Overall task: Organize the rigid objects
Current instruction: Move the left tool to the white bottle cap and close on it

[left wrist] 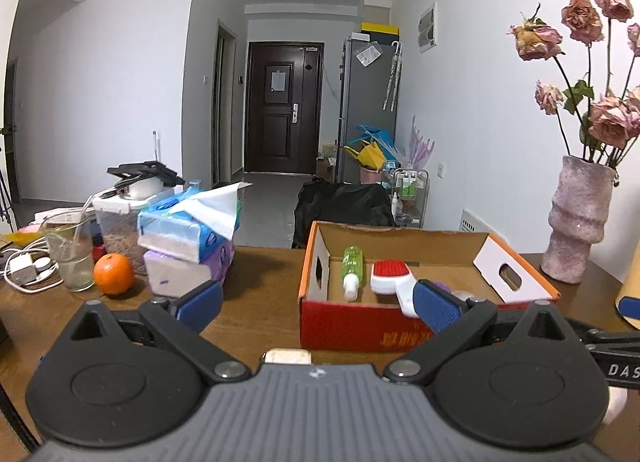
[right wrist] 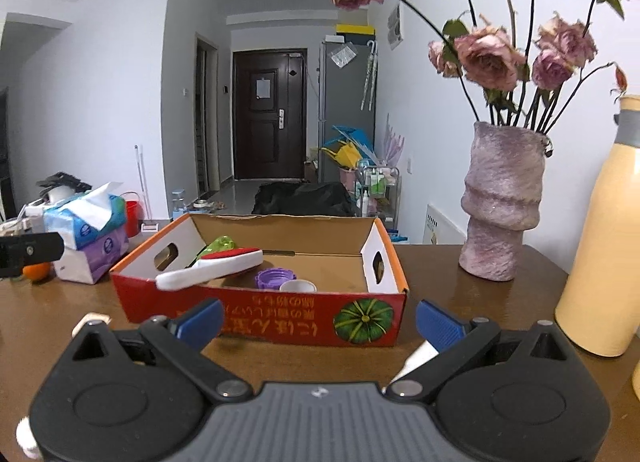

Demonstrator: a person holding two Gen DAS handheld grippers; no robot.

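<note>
A red and orange cardboard box (left wrist: 360,328) (right wrist: 264,312) stands on the brown table. In it lie a green bottle (left wrist: 351,268) (right wrist: 218,244), a white and red brush (left wrist: 390,278) (right wrist: 212,267), a purple lid (right wrist: 275,279) and a white cap (right wrist: 298,286). My left gripper (left wrist: 318,302) is open and empty, just in front of the box's left corner. My right gripper (right wrist: 320,322) is open and empty, close in front of the box. A white object (right wrist: 418,358) lies under its right finger.
A purple vase (left wrist: 580,222) (right wrist: 500,202) of dried roses stands right of the box. A yellow bottle (right wrist: 604,246) is at the far right. Tissue packs (left wrist: 192,238) (right wrist: 88,230), an orange (left wrist: 114,274), a glass (left wrist: 72,254) and cables (left wrist: 24,266) crowd the left.
</note>
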